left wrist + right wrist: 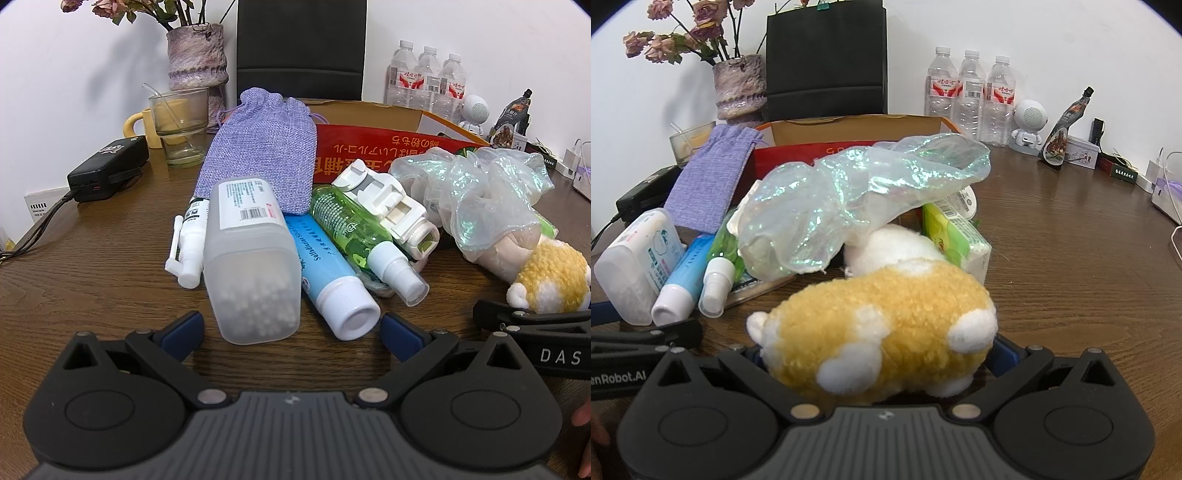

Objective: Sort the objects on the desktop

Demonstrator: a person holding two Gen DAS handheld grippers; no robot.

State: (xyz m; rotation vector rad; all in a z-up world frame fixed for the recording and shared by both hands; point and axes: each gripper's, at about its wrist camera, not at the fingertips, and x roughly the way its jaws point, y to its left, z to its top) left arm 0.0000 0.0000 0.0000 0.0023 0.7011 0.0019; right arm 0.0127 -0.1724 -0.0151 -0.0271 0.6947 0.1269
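Right wrist view: the right gripper [879, 363] has its jaws round a yellow-and-white plush toy [879, 328], seemingly gripping it; contact is hidden by the fur. Left gripper [291, 328] stands wide and empty, jaws either side of a cotton-swab box [251, 266] and a blue tube [328, 273].

Risk: the iridescent organza bag [849, 199] just beyond drapes over the plush pile and could snag and drag neighbours on lifting.

Surface: dark wood-grain table [1071, 280], crowded. Beyond: red carton [798, 155], water bottles [971, 96], white wall.
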